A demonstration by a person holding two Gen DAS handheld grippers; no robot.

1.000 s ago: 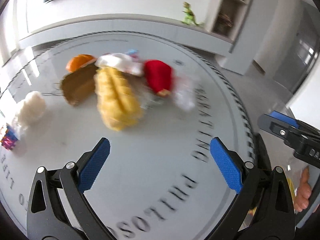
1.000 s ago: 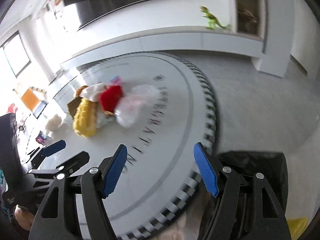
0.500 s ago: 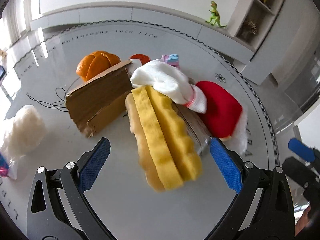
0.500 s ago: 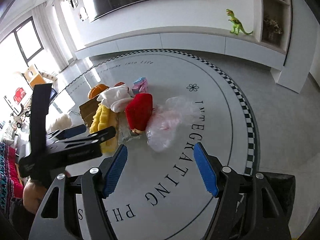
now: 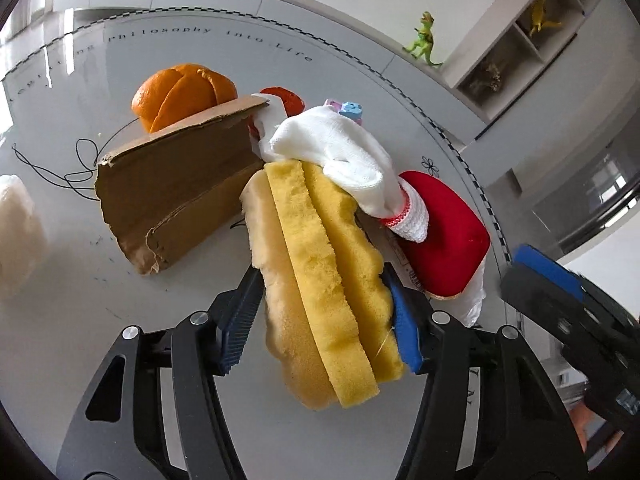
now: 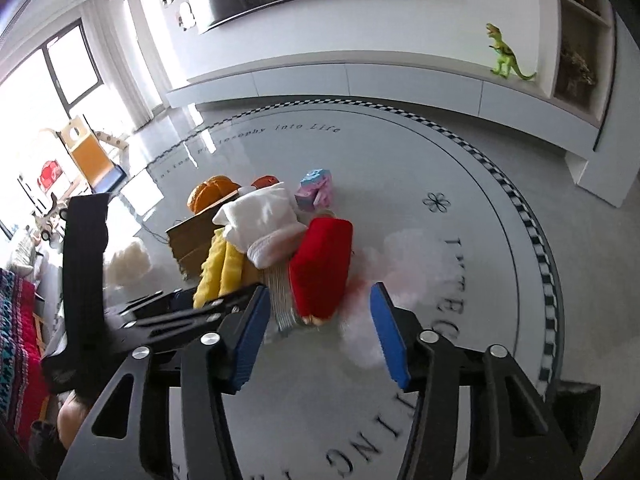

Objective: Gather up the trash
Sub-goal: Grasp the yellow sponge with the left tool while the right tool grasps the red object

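A trash pile lies on the round grey floor mat (image 5: 80, 320). My left gripper (image 5: 320, 312) has its blue pads against both sides of the yellow sponge (image 5: 320, 264), closed on it. A white sock (image 5: 332, 152) rests on the sponge's far end. Brown cardboard (image 5: 172, 196), orange peel (image 5: 184, 92) and a red pouch (image 5: 444, 240) lie around it. My right gripper (image 6: 316, 332) is open just in front of the red pouch (image 6: 320, 264) and a clear plastic bag (image 6: 384, 280).
A white fluffy wad (image 5: 16, 232) lies at the left. A pink and blue block (image 6: 316, 188) sits behind the pile. A black bin (image 6: 576, 404) stands at the mat's right edge. A low white cabinet (image 6: 360, 80) with a toy dinosaur (image 6: 504, 52) runs along the back.
My left gripper moved forward onto the yellow sponge and its jaws closed on it. My right gripper advanced toward the red pouch and plastic bag, narrowing somewhat.
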